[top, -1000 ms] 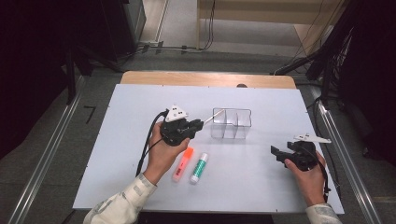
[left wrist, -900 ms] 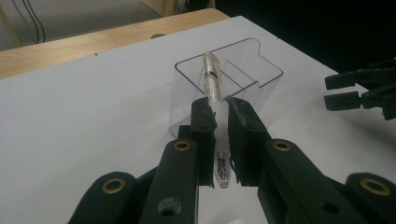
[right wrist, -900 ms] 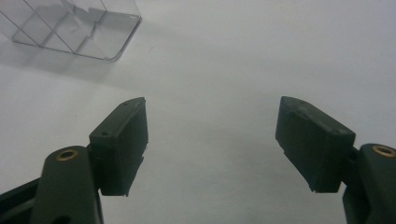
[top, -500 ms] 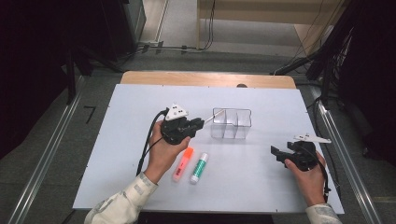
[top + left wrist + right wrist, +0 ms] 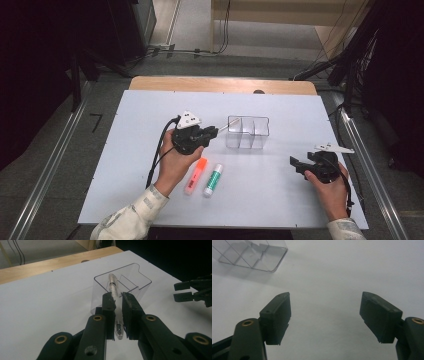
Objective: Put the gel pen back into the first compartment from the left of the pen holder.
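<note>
One pen over one clear organizer
Left tool (image 5: 117, 302) grasps the pen (image 5: 113, 287); right tool (image 5: 325, 315) released; two markers (image 5: 196, 175) lie on the counter (image 5: 125, 125).

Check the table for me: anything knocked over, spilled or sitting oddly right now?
Nothing stands out. The clear organizer stands upright, the left gripper holds a clear pen aimed at it, and the orange highlighter and green glue stick lie side by side. The right gripper is open.

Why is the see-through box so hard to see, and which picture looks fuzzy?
In the high view the clear box nearly blends into the bright white table; in the left gripper view its edges show sharply behind the clear pen; the right gripper view is soft and hazy, with a faint grey shadow under the box.
</note>
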